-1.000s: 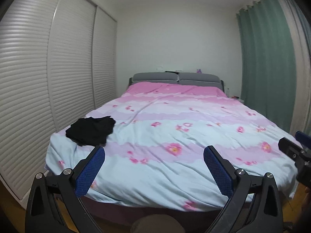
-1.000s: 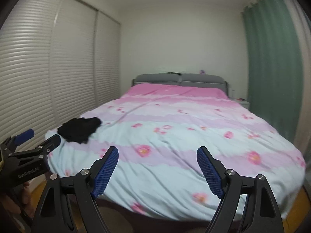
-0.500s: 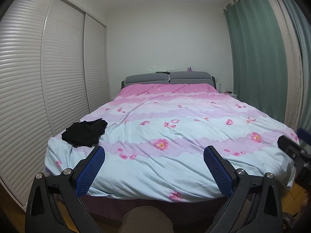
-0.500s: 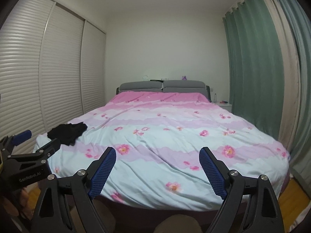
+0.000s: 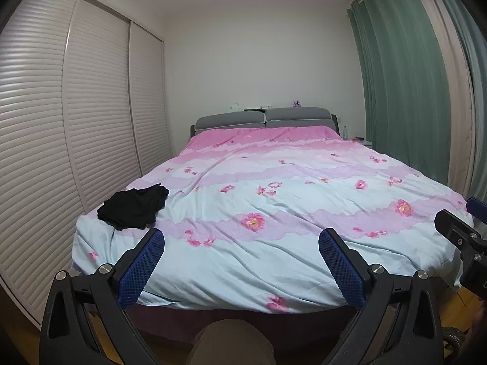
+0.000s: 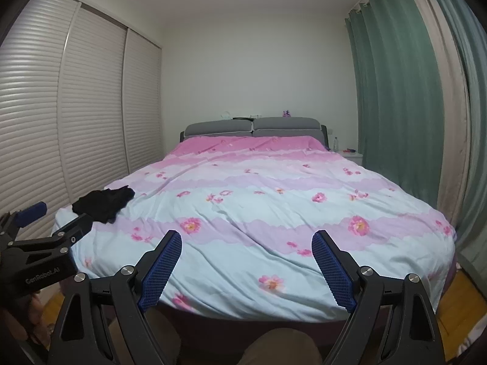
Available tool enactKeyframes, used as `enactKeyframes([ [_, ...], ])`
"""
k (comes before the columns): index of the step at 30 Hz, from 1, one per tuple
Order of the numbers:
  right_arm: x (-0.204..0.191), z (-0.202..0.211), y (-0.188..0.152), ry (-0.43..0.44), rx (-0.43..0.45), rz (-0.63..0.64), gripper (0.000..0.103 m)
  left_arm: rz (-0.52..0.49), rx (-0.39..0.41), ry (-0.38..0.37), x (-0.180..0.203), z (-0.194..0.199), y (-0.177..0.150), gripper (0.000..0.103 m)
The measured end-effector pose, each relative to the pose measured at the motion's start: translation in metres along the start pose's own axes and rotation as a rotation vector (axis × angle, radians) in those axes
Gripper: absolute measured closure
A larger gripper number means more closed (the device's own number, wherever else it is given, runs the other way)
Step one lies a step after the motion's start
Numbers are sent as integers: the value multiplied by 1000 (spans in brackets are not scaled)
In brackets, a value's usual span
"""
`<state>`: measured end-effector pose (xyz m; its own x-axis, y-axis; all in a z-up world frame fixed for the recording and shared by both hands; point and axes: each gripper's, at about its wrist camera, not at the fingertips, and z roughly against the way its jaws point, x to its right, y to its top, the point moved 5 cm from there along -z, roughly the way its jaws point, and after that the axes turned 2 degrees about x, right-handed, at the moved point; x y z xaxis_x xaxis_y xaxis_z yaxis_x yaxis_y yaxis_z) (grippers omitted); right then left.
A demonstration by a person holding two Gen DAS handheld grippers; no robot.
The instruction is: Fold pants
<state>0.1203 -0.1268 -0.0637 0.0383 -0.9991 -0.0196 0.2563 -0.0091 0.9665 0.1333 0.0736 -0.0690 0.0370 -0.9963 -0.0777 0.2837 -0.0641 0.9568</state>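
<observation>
Black pants [image 5: 134, 208] lie in a crumpled heap on the near left corner of the bed [image 5: 274, 213], which has a pink and pale blue flowered duvet. They also show in the right wrist view [image 6: 103, 202]. My left gripper [image 5: 240, 246] is open and empty, held before the foot of the bed, right of the pants and short of them. My right gripper [image 6: 246, 251] is open and empty, level with the left one and further right. Each gripper shows at the edge of the other's view.
White louvred wardrobe doors [image 5: 61, 137] run along the left, close to the bed. Green curtains [image 5: 404, 91] hang on the right. A grey headboard [image 5: 264, 120] and a small bedside table [image 6: 351, 155] stand at the far wall. Wooden floor [image 6: 462, 292] lies beside the bed.
Both grippers have pulled back from the bed and risen, so the foot of the bed and the person's knees now show. Both stay open. The pants have not moved.
</observation>
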Motion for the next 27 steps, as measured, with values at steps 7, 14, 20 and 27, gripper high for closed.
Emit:
enactKeyframes([
  [7,2,1,1,-4,11,4,15,-2,1,-6,1,1,0,0],
  [14,4,2,1,-3,14,0,15,-3,-9,-4,2,1,-1,0],
  [20,9,2,3,-10,21,-5,15,-5,-26,-8,3,-1,-2,0],
  [27,11,3,7,-12,29,-9,15,10,-22,22,1,2,-3,0],
])
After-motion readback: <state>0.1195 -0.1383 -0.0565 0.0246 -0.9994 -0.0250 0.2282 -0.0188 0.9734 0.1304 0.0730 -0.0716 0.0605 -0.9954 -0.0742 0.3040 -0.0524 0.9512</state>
